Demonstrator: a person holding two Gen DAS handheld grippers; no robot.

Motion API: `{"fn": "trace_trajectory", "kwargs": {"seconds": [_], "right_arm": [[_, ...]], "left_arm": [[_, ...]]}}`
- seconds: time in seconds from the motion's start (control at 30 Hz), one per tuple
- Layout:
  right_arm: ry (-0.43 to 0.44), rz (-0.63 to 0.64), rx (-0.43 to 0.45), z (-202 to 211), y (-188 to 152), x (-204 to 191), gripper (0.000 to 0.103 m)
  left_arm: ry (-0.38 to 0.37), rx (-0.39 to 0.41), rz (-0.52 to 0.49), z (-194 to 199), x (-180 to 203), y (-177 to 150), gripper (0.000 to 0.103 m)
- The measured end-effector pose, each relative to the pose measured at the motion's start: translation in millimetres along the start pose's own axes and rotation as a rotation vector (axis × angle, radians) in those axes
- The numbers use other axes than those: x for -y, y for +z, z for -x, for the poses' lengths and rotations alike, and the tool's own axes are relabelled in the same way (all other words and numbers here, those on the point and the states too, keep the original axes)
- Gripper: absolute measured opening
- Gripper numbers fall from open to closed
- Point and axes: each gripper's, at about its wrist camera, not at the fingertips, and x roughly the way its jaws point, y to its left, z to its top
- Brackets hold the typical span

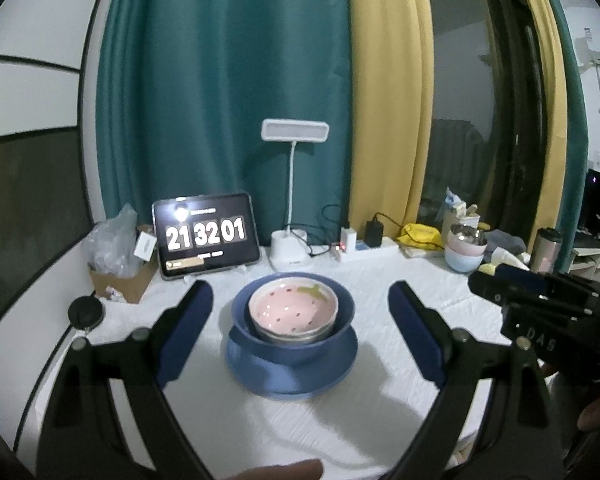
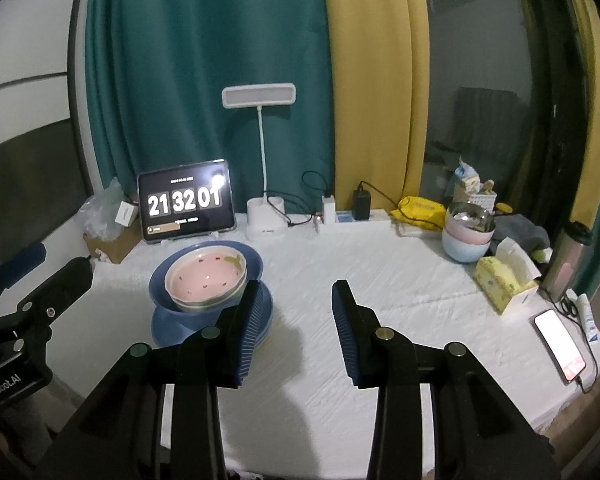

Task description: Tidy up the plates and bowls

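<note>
Stack point(image 1: 292, 328): bowls nested on plate, mid-table, saving space | left gripper point(image 1: 300, 312): wide apart, empty | right gripper point(image 2: 296, 320): part-open, empty

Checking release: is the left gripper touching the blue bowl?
Apart. The left wrist view shows the left gripper open, white tablecloth visible between each finger and the blue bowl.

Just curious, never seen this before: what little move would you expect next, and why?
Probably the right gripper, empty, swings toward the second stack of bowls at the far right, since the pink bowl already nests in the blue bowl on the blue plate.
</note>
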Motion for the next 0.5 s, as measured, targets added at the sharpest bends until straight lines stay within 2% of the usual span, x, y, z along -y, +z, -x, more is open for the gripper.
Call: {"fn": "trace_trajectory", "kwargs": {"seconds": [0.5], "right_arm": [[-0.027, 0.004, 0.060, 25.0, 12.7, 10.8, 0.038]], "left_arm": [[-0.007, 0.044, -0.013, 9.4, 10.0, 17.2, 0.090]]}}
